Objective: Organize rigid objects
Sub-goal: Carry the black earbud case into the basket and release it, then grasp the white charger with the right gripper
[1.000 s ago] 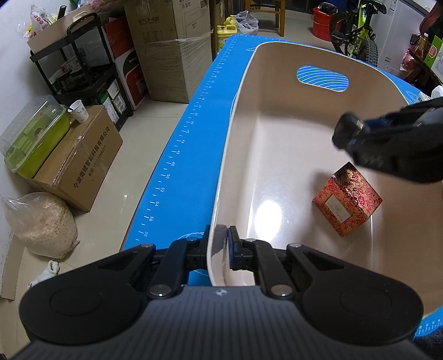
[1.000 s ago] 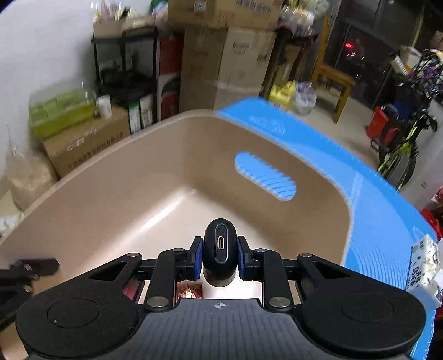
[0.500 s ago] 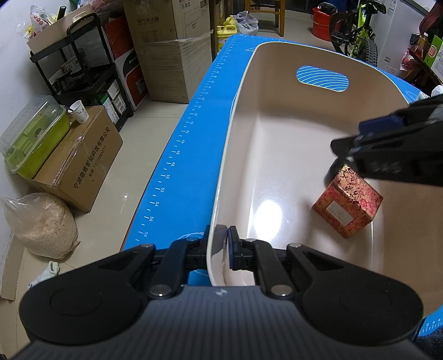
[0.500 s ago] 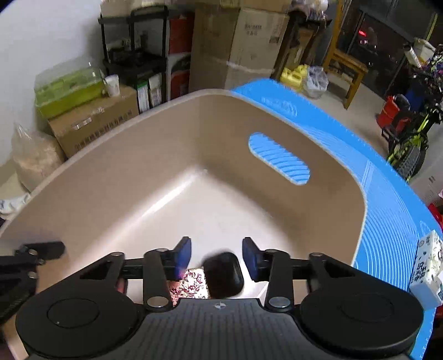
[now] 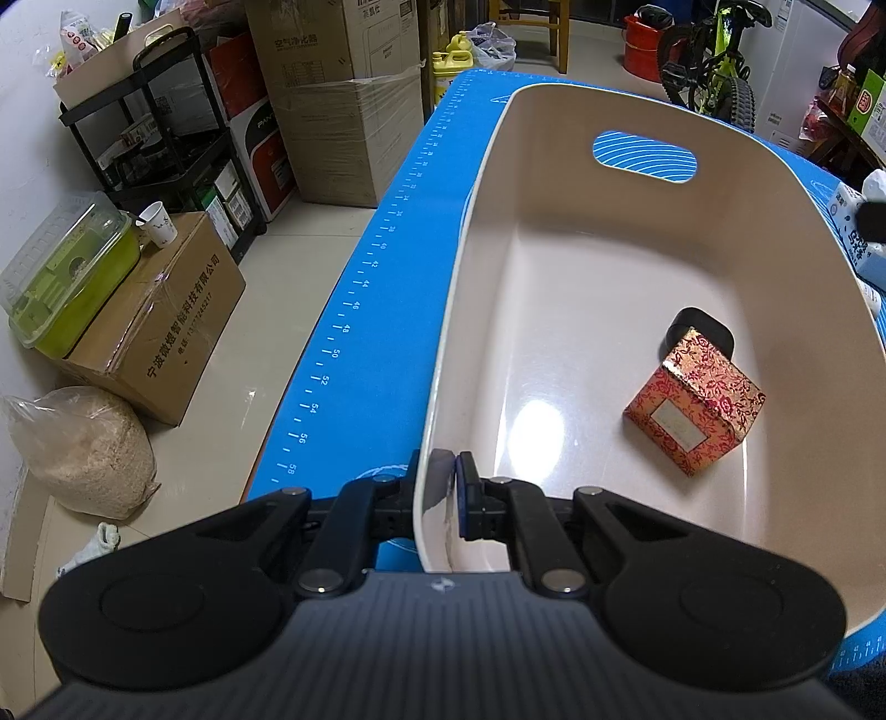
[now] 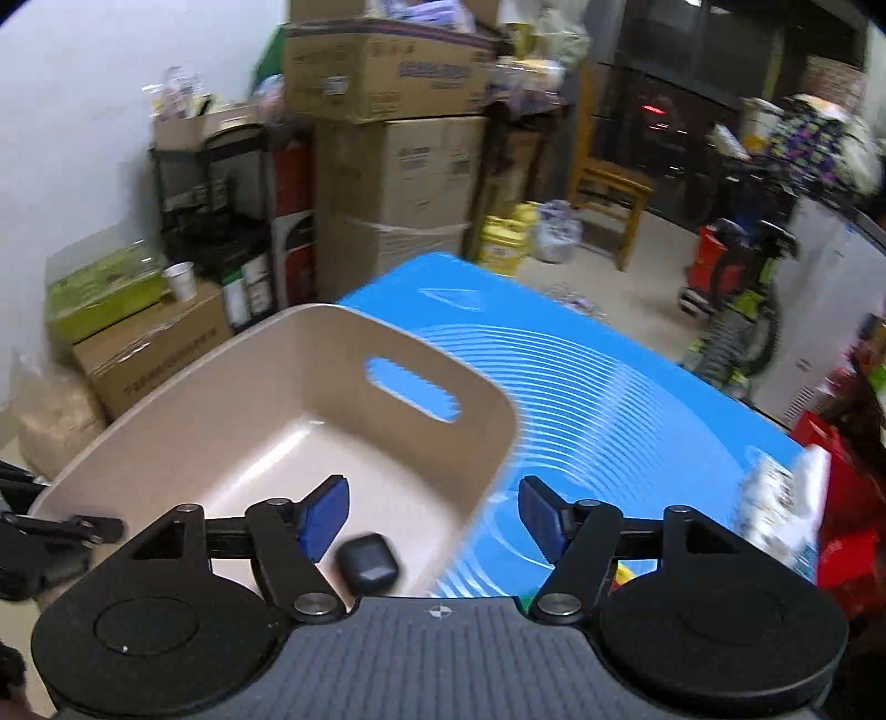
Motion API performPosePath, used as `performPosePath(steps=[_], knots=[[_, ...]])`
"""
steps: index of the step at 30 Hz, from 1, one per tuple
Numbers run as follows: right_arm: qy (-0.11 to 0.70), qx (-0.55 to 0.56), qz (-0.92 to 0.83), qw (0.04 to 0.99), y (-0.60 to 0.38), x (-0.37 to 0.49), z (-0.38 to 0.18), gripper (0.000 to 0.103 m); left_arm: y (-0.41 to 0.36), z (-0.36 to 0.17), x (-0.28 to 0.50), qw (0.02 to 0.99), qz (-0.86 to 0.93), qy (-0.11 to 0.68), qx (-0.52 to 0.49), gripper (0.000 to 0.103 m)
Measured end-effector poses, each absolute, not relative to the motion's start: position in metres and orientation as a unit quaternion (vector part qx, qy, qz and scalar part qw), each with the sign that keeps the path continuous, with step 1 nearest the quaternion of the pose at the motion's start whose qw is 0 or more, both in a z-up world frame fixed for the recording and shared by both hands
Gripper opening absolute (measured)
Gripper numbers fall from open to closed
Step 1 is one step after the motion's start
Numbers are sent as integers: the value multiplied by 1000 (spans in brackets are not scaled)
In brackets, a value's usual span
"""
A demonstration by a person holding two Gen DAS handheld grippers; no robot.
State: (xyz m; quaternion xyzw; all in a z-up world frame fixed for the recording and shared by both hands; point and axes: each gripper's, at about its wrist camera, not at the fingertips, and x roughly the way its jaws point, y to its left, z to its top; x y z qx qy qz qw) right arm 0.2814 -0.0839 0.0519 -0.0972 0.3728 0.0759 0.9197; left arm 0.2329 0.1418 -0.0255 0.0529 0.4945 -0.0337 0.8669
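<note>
- left gripper [image 5: 443,487] pinching beige bin [image 5: 775,183] near rim
- right gripper [image 6: 432,509] jaws just opened, spread, empty
- black case [image 6: 367,564] lies in bin beside red box [image 5: 695,410]

White wall [image 5: 27,72] at 10 o'clock. Pale glossy tiled floor [image 5: 310,243]. Black shelf rack [image 5: 166,127] against wall, stacked cardboard boxes [image 5: 338,83] at 11 o'clock. Carton [image 5: 160,327] on floor bearing green lidded container [image 5: 66,277], paper cup [image 5: 158,224]. Wooden chair [image 5: 531,22] at 12. Green bicycle [image 5: 714,61] at 1 o'clock.
</note>
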Motion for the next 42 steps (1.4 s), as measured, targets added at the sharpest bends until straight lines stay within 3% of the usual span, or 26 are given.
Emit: performPosePath(steps=[15,28,33,36,38,42], knots=[[451,-39,-22,891,-188,252,-33,85,143,-25,232,867,-34,495,51,12],[498,-19,-54,865,-195,262,-92,93,143,-25,232,867,-35,495,52,12],[502,18,-59,862,-199,261,-98,91,144,-25,232,867,-35,495,52,12],[498,32,-53,865,-200,258,-96,79,144,-25,232,867,-36,495,50,12],[493,28,-48,868,-196,255,-92,65,144,-25,232,866,-36,495,49,12],[485,24,-56,872,-193,253,-91,64,143,-25,233,866,-35,496,51,12]])
